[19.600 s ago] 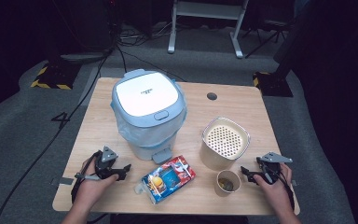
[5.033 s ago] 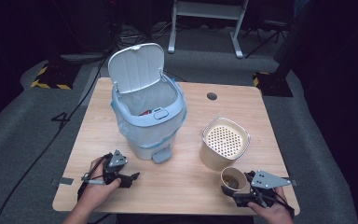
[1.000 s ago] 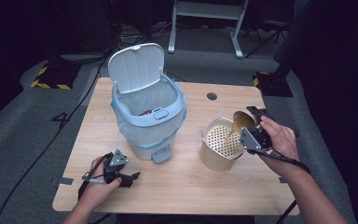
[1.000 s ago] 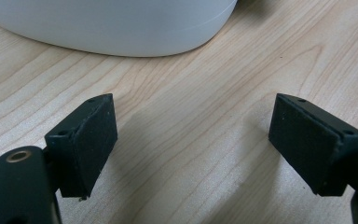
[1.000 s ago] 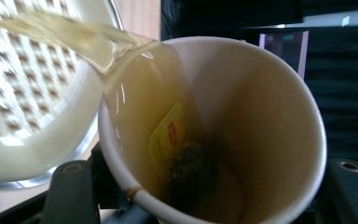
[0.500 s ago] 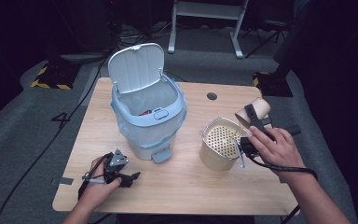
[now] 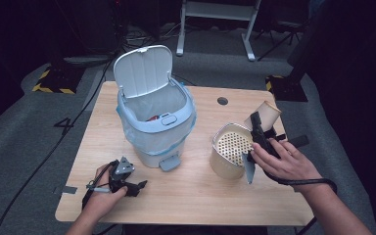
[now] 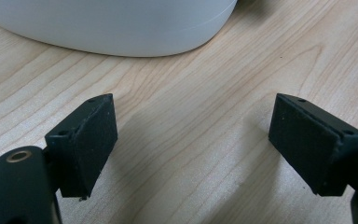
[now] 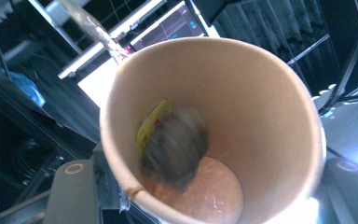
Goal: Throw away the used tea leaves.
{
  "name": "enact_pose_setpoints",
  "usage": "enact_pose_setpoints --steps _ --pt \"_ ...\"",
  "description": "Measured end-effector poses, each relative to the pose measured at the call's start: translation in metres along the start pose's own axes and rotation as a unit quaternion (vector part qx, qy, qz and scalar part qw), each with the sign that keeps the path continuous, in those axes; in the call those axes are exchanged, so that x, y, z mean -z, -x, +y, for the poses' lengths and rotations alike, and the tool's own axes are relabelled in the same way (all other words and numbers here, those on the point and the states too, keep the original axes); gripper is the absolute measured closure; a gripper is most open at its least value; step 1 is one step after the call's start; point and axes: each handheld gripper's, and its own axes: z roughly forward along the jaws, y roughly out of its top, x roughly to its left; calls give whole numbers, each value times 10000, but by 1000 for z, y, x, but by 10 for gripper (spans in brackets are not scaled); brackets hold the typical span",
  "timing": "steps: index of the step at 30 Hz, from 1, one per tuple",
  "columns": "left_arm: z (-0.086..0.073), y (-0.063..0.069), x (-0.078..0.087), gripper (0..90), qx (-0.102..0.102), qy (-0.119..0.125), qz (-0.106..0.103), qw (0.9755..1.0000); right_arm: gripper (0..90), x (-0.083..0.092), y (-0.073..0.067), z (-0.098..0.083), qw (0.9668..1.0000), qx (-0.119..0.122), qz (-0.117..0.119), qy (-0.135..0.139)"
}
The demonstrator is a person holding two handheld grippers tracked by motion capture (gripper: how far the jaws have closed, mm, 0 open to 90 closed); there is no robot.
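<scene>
Right gripper [image 7: 258, 128] sits right of centre in the high view, jaws clamped on the wall of a paper cup [image 7: 266, 113], which is tipped on its side with the mouth facing lower left toward the strainer tub [image 7: 230, 151]. Cup is above the tub's upper right rim; cannot tell if it touches it. The right hand [image 7: 285, 161] is just below, lower right of the tub. In the right gripper view the cup [image 9: 223, 121] takes up the middle of the frame, mouth toward the camera, with a dark blurred lump [image 9: 175, 149] and a yellow-green scrap [image 9: 151, 122] at its left inner wall, and brown residue [image 9: 209, 189] at the bottom centre. Left gripper [image 7: 127, 183] is at lower left of the high view, lying on the table [image 7: 200, 196], held by the left hand [image 7: 103, 193]; jaws spread with nothing between them. The left gripper view shows bare wood [image 8: 191, 140] between the two pads, and the pale base of the bin [image 8: 116, 23] across the top of the frame. Bin [image 7: 156, 125] stands centre left in the high view, lid [image 7: 142, 71] flipped up, liner inside, something red [image 7: 152, 118] visible at the bottom. A small dark hole [image 7: 222, 101] is in the table upper centre.
</scene>
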Motion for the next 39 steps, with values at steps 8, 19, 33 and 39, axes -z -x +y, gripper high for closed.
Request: enact_pose_setpoints --steps 8,19,33,39 --pt "0 0 0 156 -2 0 2 10000 350 1 5 -2 9999 105 -120 -59" --pt "0 0 0 157 5 1 -3 10000 350 1 8 -3 9999 -30 -162 -36" --pt "0 0 0 157 7 -1 -3 10000 343 0 9 -7 9993 -344 -123 -29" --pt "0 0 0 157 6 1 0 10000 334 -4 9 -17 9863 -1575 361 345"
